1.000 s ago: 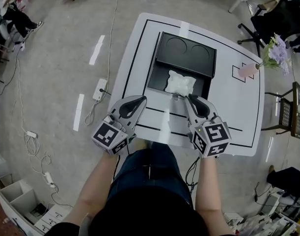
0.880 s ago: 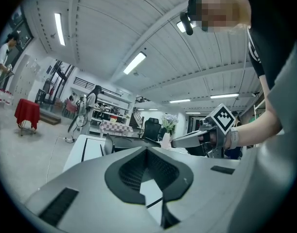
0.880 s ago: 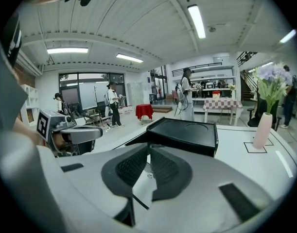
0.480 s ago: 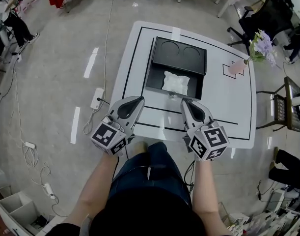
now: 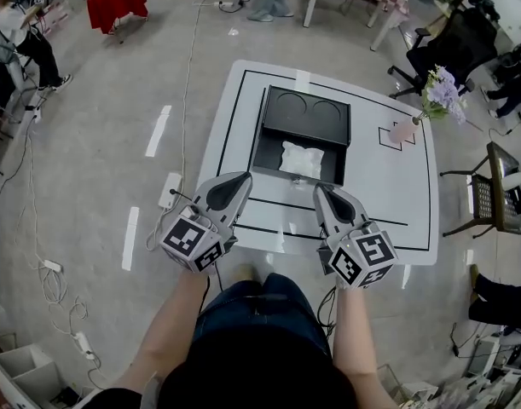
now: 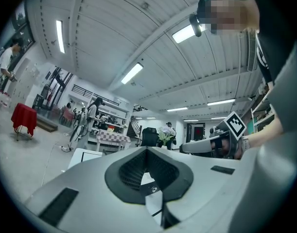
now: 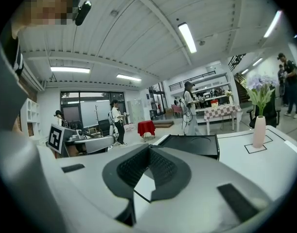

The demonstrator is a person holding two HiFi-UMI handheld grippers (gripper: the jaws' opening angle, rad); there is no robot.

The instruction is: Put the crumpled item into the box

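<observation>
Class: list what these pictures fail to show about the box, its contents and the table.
- The crumpled item: head view, too small to tell paper from cloth.
- Inside of the box: right gripper view, hidden by its near wall.
- Near edge of the table: head view, partly covered by the left gripper and right gripper.

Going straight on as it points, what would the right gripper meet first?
Most likely the black box, at its near wall; how high the right gripper hangs over the table is unclear.
</observation>
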